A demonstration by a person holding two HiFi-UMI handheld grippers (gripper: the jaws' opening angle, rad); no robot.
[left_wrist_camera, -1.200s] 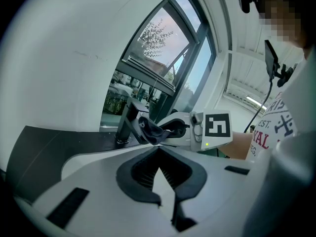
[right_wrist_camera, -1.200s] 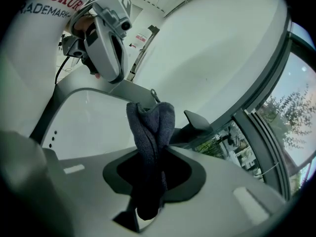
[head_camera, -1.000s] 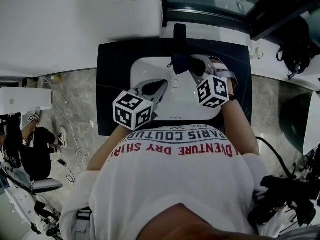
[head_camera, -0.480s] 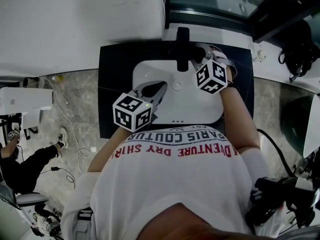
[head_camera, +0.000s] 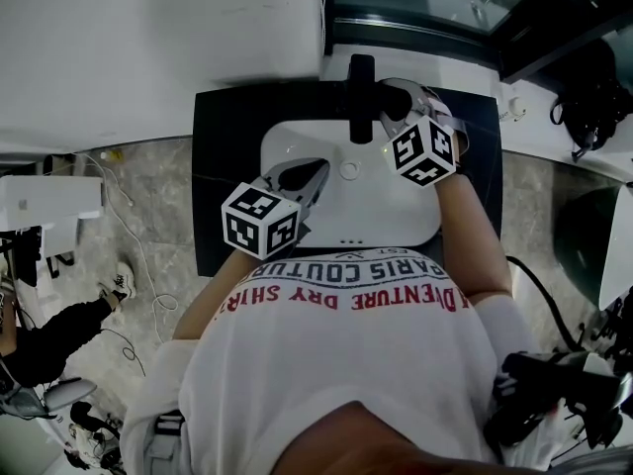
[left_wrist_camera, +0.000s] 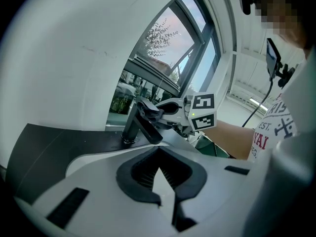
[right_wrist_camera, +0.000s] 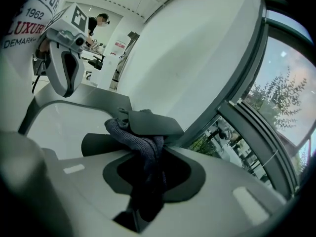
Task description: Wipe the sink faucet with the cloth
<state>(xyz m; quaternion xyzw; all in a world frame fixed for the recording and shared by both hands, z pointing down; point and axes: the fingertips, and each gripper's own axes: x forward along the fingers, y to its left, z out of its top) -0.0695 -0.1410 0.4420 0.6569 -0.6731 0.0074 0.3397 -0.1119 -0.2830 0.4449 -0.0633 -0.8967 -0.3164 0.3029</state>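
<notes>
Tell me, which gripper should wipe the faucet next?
Right. The right gripper is shut on the cloth, which is right at the faucet. The left gripper is shut and empty, over the sink, apart from the faucet.

The head view looks steeply down past the person's chest [head_camera: 346, 364] onto the sink [head_camera: 366, 211] and faucet [head_camera: 361, 92]. The left gripper view faces the faucet from low over the sink; the right gripper view sits close against it, cloth [right_wrist_camera: 140, 142] foremost. All share the faucet.
</notes>
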